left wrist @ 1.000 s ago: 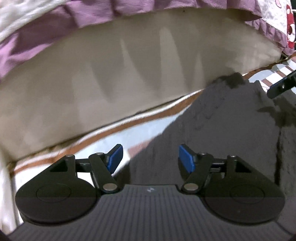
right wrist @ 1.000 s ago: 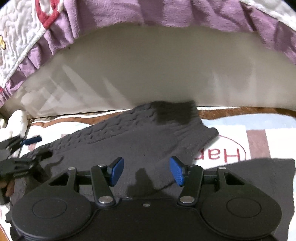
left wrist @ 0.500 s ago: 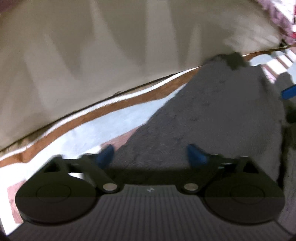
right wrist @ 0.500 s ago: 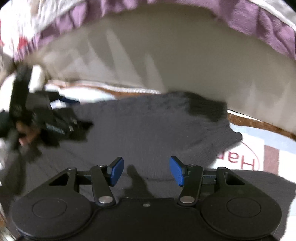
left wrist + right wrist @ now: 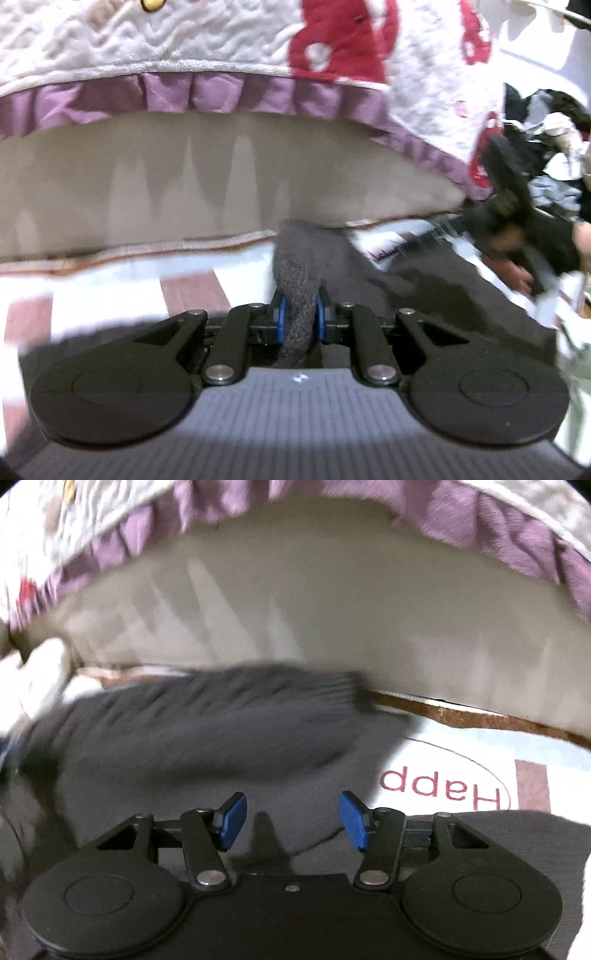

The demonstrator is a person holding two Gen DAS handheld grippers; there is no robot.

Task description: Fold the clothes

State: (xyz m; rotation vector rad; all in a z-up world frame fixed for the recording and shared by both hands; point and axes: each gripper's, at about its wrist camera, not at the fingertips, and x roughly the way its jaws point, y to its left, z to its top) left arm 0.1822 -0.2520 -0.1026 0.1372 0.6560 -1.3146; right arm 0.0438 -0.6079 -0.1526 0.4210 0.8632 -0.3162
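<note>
Two grippers work a dark knit sweater (image 5: 306, 258) on the patterned mat (image 5: 110, 288): left gripper (image 5: 298, 320), open a second ago, is closing on a bunched fold, starting the fold, while right gripper (image 5: 291, 821) hovers released.

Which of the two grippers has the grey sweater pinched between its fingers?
The left gripper: its jaws are closing on a bunched fold of the sweater. The right gripper hangs open above the cloth, nothing between its pads.
</note>
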